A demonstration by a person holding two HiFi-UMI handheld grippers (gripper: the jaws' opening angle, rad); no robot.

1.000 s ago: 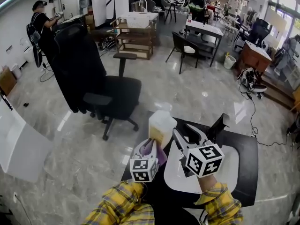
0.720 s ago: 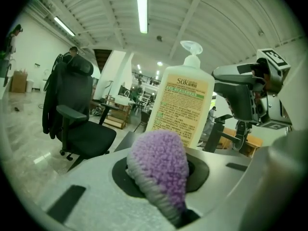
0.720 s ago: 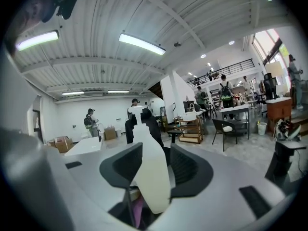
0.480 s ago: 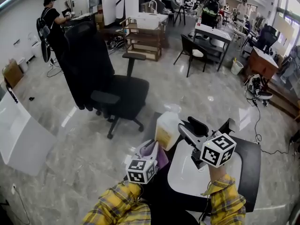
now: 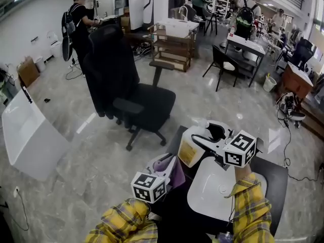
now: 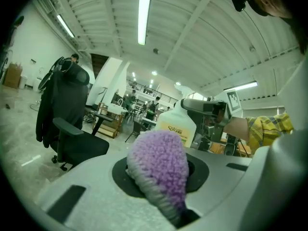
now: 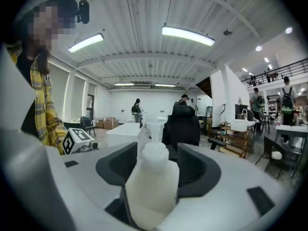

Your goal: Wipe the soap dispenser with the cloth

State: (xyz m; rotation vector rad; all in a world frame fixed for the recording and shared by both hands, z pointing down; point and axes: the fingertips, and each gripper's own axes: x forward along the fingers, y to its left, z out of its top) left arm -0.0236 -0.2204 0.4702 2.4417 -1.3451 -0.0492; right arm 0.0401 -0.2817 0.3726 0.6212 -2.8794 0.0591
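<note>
The soap dispenser (image 5: 188, 148), a white pump bottle with a yellow label, stands at the far left corner of the black table (image 5: 271, 186). My right gripper (image 5: 200, 136) reaches round it. In the right gripper view the dispenser (image 7: 151, 177) sits between the jaws with gaps beside its shoulders. Those jaws have just been opening and stand open around it. My left gripper (image 5: 167, 162) hangs just left of and below the bottle, shut on a fuzzy purple cloth (image 5: 175, 173). In the left gripper view the cloth (image 6: 161, 167) fills the jaws and the dispenser (image 6: 180, 126) shows behind it.
A white basin (image 5: 220, 189) lies on the table under my right arm. A black office chair (image 5: 136, 100) stands on the floor beyond the table. A white panel (image 5: 30, 135) leans at the left. Desks, shelves and several people are far back.
My right gripper has rolled and swung in around the bottle, jaws wider than before. The left gripper with the cloth has lifted a little. The head view has shifted.
</note>
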